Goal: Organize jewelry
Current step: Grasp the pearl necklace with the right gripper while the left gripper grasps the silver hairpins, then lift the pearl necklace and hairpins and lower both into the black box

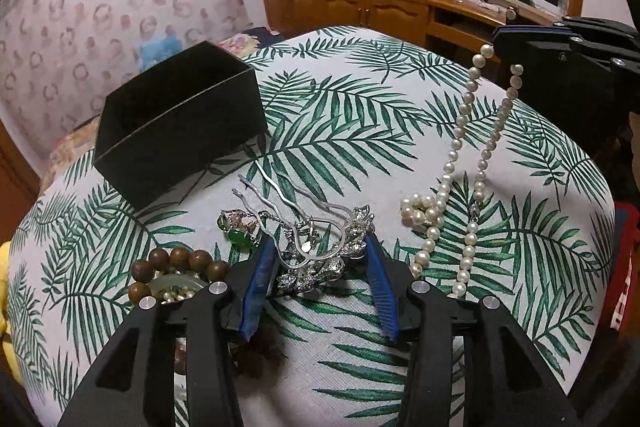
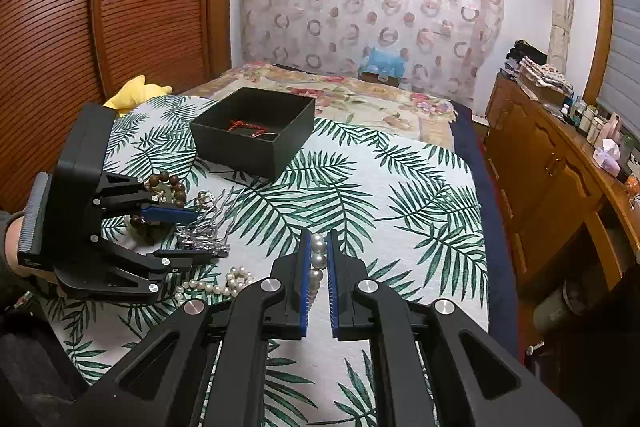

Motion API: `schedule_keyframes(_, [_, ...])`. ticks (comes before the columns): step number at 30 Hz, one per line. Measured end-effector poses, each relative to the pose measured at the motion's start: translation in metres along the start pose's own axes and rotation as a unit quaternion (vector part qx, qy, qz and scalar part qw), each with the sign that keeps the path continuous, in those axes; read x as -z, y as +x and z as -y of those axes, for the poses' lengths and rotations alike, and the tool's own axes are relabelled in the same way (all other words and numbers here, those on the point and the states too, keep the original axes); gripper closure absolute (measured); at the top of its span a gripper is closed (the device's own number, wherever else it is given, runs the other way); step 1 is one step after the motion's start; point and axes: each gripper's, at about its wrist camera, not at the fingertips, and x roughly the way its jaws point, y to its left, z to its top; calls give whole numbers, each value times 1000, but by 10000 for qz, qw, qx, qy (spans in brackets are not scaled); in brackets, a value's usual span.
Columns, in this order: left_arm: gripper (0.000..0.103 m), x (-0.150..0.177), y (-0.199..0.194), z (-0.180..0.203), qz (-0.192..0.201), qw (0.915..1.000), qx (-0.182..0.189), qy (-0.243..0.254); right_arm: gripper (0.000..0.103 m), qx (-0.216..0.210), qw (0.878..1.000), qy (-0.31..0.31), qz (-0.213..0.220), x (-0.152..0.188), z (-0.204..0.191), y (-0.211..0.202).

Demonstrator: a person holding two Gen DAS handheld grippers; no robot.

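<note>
My right gripper [image 2: 319, 251] is shut on a white pearl necklace [image 1: 464, 147] and lifts one end off the palm-leaf cloth; the rest trails on the cloth [image 2: 216, 285]. My left gripper [image 1: 320, 255] is open, its fingers either side of a silver hair comb [image 1: 316, 259] that lies on the cloth. A green-stone ring [image 1: 239, 233] and a brown wooden bead bracelet [image 1: 176, 267] lie left of the comb. An open black box [image 2: 256, 129] stands at the far side and holds something red.
The cloth [image 2: 400, 195] covers a surface at the foot of a floral bed. A yellow plush toy [image 2: 136, 93] lies at the far left. A wooden dresser [image 2: 560, 179] with bottles stands on the right.
</note>
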Motion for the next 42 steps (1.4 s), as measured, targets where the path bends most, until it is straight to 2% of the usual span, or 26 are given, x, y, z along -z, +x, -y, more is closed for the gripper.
schedule_keyframes(6, [62,2,-5,-3,51,9999,72,-100,94,-36,10000,-39,-21,1,-4,3])
schedule_keyframes(10, [83,-1,-19,-5,239,9995,115,-181,94,-53,10000,-56,-39,1,-7,4])
schedule_keyframes(14, [86,-2,-23,-10,268,9993,192,-199,94,-80,9999,-79,-40,0,-10,6])
schedule_keyframes(16, [91,-3,-26,-12,329,9991,146,-220,94,-89,9999,-74,-30,-1,-10,6])
schedule_keyframes(23, [93,-1,-36,-25,501,9976,86,-471,94,-112,9999,-111,-22,-2,-13,6])
schedule_keyframes(28, [95,-4,-50,-36,730,9947,173,-708,94,-137,9998,-121,54,-12,-14,3])
schedule_keyframes(42, [95,-27,-92,-56,1293,9876,167,-878,94,-242,9975,-276,603,-70,-21,-22])
